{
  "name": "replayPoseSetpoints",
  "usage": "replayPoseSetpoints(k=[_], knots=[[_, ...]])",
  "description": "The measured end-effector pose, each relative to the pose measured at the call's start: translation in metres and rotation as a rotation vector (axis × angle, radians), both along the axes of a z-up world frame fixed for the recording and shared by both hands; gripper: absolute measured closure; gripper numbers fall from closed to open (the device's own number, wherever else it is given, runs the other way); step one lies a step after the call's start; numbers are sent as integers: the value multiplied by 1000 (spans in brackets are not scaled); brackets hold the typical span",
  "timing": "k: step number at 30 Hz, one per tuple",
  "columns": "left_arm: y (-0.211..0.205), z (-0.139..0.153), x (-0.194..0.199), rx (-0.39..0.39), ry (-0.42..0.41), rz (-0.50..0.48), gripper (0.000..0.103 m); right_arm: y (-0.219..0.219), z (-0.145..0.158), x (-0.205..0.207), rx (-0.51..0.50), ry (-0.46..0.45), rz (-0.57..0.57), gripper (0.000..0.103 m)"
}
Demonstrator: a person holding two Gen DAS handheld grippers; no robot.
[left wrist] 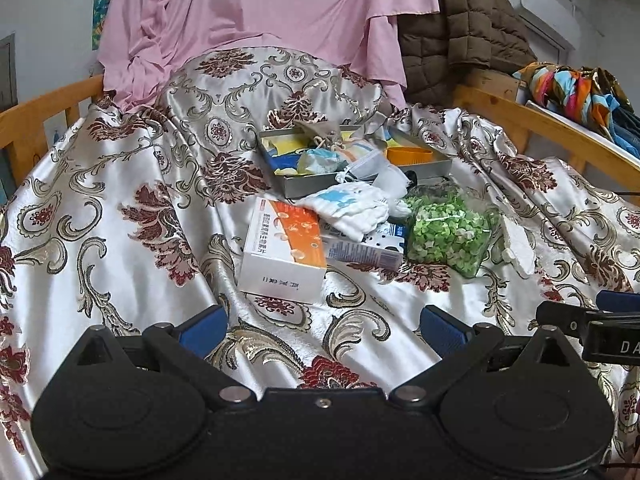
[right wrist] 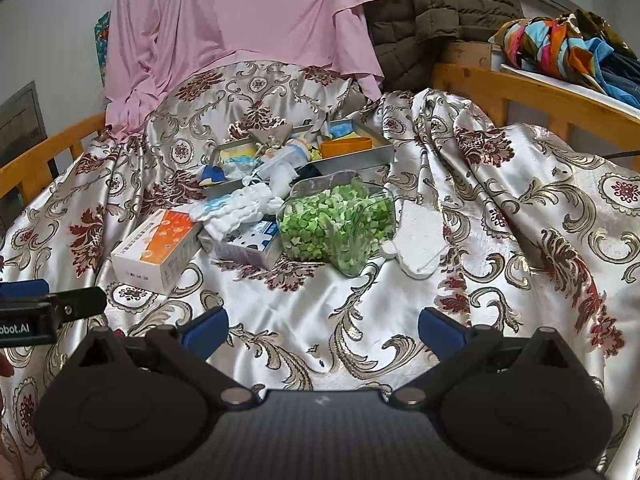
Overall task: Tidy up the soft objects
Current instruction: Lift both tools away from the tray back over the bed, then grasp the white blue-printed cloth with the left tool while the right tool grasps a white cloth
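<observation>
Hovering low over a satin bedspread (left wrist: 132, 184) patterned in gold scrolls and dark red flowers, the left gripper (left wrist: 322, 330) has its blue fingers (left wrist: 202, 330) spread wide with nothing between them. The right gripper (right wrist: 322, 330) hangs the same way, its fingers (right wrist: 440, 332) released and bare. Each camera catches the tip of the other tool at its edge: the right gripper shows at the far right of the left wrist view, the left one at the far left of the right wrist view.

The soft things lie in a heap mid-bed. A metal tray (left wrist: 308, 186) holds mixed cloths, a drawstring pouch and an orange container (left wrist: 410, 156). Just in front of it a white folded cloth with blue print (left wrist: 352, 206) drapes over a blue and white carton (left wrist: 364, 254), which touches an orange and white box (left wrist: 282, 248) on its left. A clear bag of green pieces (left wrist: 450, 230) sits to the right.

The right wrist view shows a white mitt-shaped cloth (right wrist: 420, 240) plainly beside the bag; in the left wrist view it is only a sliver at the bag's edge. The left wrist view alone shows a wall air conditioner (left wrist: 540, 8) fully. Both show pink fabric (right wrist: 240, 28), a brown quilted coat (right wrist: 440, 4) and bright clothes (right wrist: 560, 48) beyond the wooden rail (right wrist: 520, 92).
</observation>
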State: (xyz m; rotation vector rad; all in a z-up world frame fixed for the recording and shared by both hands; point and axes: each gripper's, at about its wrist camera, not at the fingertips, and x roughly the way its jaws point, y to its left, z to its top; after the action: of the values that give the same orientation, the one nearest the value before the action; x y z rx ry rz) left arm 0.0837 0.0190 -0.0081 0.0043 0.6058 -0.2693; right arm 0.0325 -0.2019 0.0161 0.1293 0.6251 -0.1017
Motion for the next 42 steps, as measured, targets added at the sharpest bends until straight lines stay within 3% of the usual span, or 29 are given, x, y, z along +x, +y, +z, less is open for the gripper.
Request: replayPoseSetpoints(k=[17, 36, 42], knots=[[10, 2, 17, -3, 8, 85, 1, 2, -1, 9, 29, -29, 33, 0], [34, 6, 62, -30, -45, 185, 1, 8, -1, 56, 6, -92, 55, 0], [42, 6, 84, -80, -51, 195, 1, 11, -9, 65, 32, -129, 82, 0]])
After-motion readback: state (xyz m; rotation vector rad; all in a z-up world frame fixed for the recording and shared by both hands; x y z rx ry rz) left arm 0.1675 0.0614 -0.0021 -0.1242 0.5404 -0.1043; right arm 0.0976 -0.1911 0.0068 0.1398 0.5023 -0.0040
